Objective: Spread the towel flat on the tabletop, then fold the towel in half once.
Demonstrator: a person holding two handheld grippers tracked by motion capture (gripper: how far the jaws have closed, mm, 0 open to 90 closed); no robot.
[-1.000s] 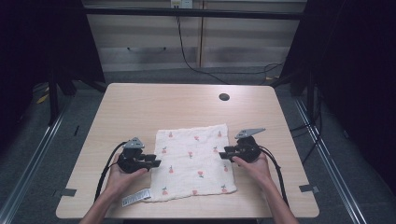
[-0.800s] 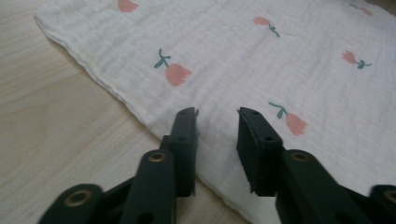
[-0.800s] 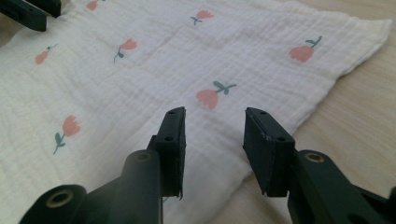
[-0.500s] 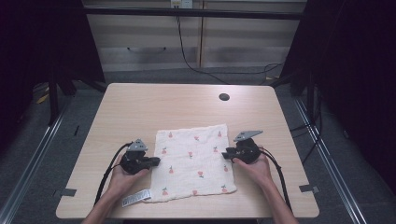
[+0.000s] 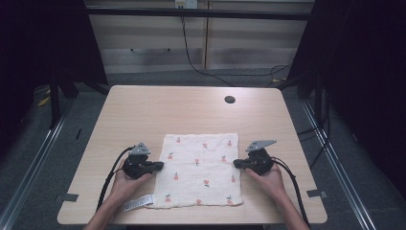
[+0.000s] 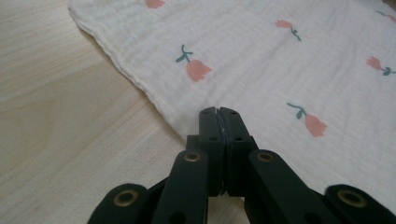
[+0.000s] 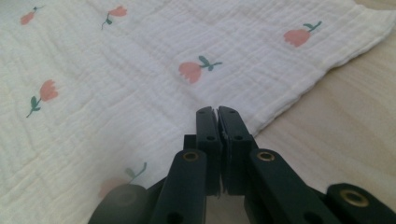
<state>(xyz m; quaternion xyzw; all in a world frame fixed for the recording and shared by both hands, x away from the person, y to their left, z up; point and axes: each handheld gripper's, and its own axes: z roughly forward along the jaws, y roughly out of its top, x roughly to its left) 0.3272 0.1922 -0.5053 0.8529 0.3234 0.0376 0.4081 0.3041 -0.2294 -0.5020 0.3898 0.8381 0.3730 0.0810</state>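
Observation:
A white cloth (image 5: 201,167) printed with small pink tulips lies flat on the wooden table (image 5: 167,110). My left gripper (image 5: 162,165) lies nearly level at the cloth's left edge, pointing inward. In the left gripper view its jaws (image 6: 218,111) are pressed together just over the hem of the cloth (image 6: 280,60), with no fabric showing between them. My right gripper (image 5: 235,164) mirrors it at the right edge. Its jaws (image 7: 217,109) have just been closing and now meet above the cloth (image 7: 116,93), which stays flat with no ridge.
A white label (image 5: 138,202) sticks out from the cloth's near left corner. A dark round hole (image 5: 230,99) sits in the tabletop at the far right. Cables trail from both grippers toward the near table edge. Dark frame posts stand beside the table.
Both grippers' jaws have drawn together at the cloth's side edges. The right gripper has slipped a little toward the near edge. The cloth has not moved.

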